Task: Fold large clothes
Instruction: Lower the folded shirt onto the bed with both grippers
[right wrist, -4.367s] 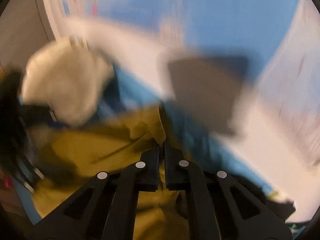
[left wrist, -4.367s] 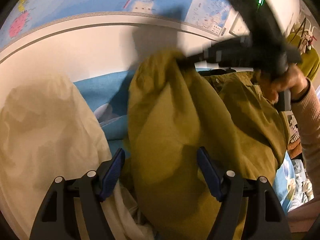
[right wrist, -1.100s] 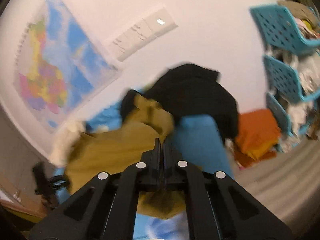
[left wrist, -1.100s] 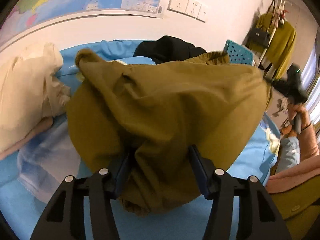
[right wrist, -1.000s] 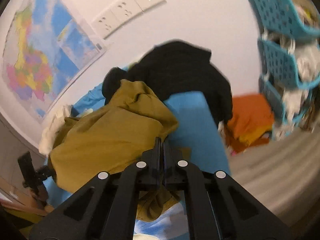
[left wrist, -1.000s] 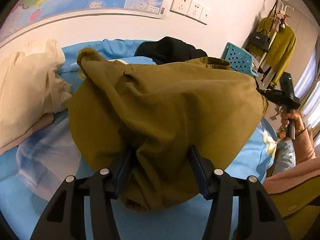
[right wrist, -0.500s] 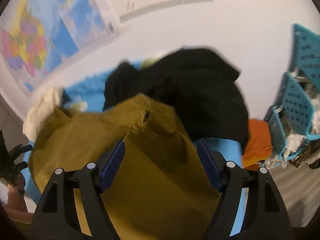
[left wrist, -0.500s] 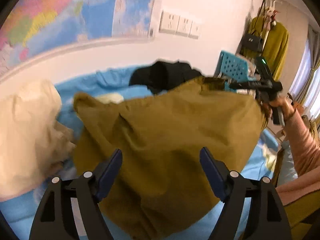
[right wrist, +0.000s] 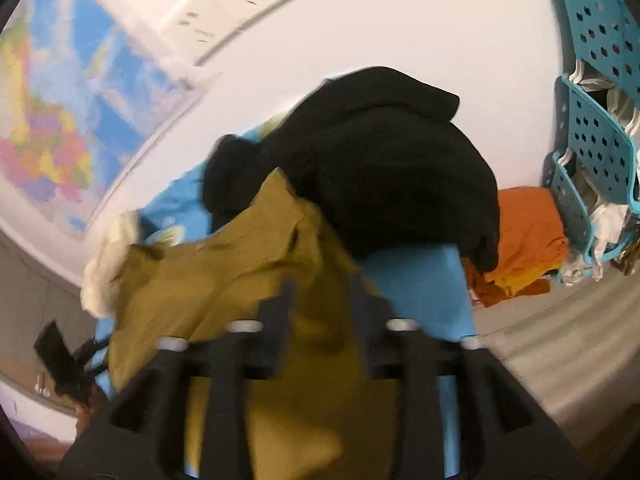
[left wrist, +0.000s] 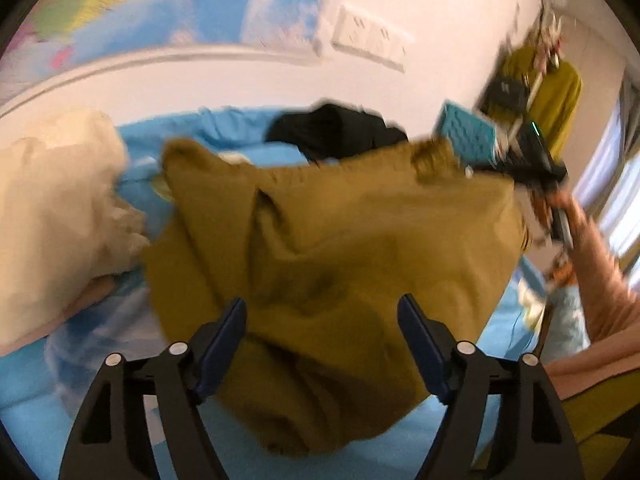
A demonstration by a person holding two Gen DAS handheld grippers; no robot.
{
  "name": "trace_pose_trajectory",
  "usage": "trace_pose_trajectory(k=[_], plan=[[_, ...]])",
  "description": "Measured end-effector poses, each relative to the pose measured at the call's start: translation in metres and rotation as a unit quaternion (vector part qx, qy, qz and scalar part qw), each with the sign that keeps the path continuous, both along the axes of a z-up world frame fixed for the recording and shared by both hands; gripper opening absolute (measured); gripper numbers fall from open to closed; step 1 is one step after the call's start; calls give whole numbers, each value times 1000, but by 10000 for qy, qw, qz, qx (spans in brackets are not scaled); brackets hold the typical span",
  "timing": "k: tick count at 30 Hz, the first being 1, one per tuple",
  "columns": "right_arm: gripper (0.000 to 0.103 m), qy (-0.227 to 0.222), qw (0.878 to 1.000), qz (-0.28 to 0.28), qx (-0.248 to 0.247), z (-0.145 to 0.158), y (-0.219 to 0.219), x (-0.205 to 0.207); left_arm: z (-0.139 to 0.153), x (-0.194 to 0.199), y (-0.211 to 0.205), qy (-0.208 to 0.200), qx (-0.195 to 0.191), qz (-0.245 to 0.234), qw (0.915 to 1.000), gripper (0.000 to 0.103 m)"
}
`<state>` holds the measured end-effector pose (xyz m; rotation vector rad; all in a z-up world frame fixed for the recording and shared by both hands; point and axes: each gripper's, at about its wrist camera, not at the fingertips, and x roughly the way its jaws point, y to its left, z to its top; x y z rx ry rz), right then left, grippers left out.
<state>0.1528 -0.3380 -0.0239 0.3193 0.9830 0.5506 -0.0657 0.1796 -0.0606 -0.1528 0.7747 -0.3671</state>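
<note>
No writing can be read anywhere; the print on the wall map (left wrist: 132, 12) is blurred to colour patches, and the white socket plates (left wrist: 370, 42) beside it carry no legible marking.

From the left wrist view, going left to right: a cream pillow (left wrist: 52, 208) lies at the left on the blue bedsheet (left wrist: 36, 384), touching the edge of the olive garment (left wrist: 340, 248). The garment is spread in a broad, rumpled heap over the middle of the bed, heavy creases running down its centre and a bunched fold at its near edge. The left gripper (left wrist: 322, 344) has its blue-padded jaws standing wide apart, with the near part of the cloth between them; neither pad is pressed on it. Behind the garment a black garment (left wrist: 336, 132) is piled against the wall. Further right stands a teal perforated rack (left wrist: 466, 134), then a coat stand hung with a mustard coat (left wrist: 558, 92). At the far right corner of the cloth is the right gripper (left wrist: 532, 156), blurred, with the pink-sleeved arm (left wrist: 600, 264) behind it.

From the right wrist view, the right gripper's fingers (right wrist: 280, 320) are motion-smeared, but a clear gap shows between them with olive fabric seen through it, so the jaws are parted. The black garment overlaps the olive one's far edge. Right of it lie orange folded clothes (right wrist: 524, 236) on the floor, next to the rack.
</note>
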Motion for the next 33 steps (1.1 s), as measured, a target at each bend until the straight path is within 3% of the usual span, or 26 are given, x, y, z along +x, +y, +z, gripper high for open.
trace_pose_trajectory(k=[4,8,10,11,13,14,15,17,19,21,23,25,26,28,29,32,33], plan=[[69,-480,9984,-238,200,21,-25,-59,8,-18,35,-22,-310,570,9979,89],[97,-774,9962,-99,-393,23,-14,-87,-11,-12,48,473,-56,881,9950,93],[97,-598,9973,-174,-390,10,-12,-85,-24,-10,51,715,-333,834,9934,93],[94,-434,9986,-188,-234,0,-13,-84,-33,-8,51,855,-594,765,9916,92],[58,-265,9995,-152,31,-16,-13,-81,-41,-9,49,887,-848,635,9904,85],[33,-229,9993,12,287,-21,-11,-80,-44,-9,45,872,-1023,479,9898,54],[24,-330,9989,-4,324,-18,-11,-83,-44,-8,40,888,-1104,382,9892,29],[15,-688,9968,46,410,-2,-17,-97,-32,-16,35,674,-1016,399,9917,19],[5,-1172,9915,96,557,20,-29,-119,-19,-26,39,518,-1095,444,9916,15],[3,-1476,9881,100,423,30,-40,-142,-19,-36,50,643,-1282,474,9885,8],[3,-1196,9920,84,399,10,-49,-154,-32,-46,55,881,-1041,642,9886,8],[3,-637,9979,-2,87,-23,-50,-155,-47,-52,57,1121,-1068,651,9858,8],[4,-359,9992,-85,165,-40,-52,-155,-50,-56,55,1113,-1007,649,9865,8],[14,-163,9996,-209,126,-52,-54,-156,-45,-61,52,1041,-875,677,9884,10],[27,-150,9995,-283,33,-50,-55,-156,-39,-61,50,956,-787,674,9900,14],[43,-555,9960,-576,-391,-20,-56,-163,-20,-69,48,653,-600,723,9934,63],[44,-809,9931,-706,-483,-5,-56,-167,-12,-70,46,482,-536,692,9950,64]])
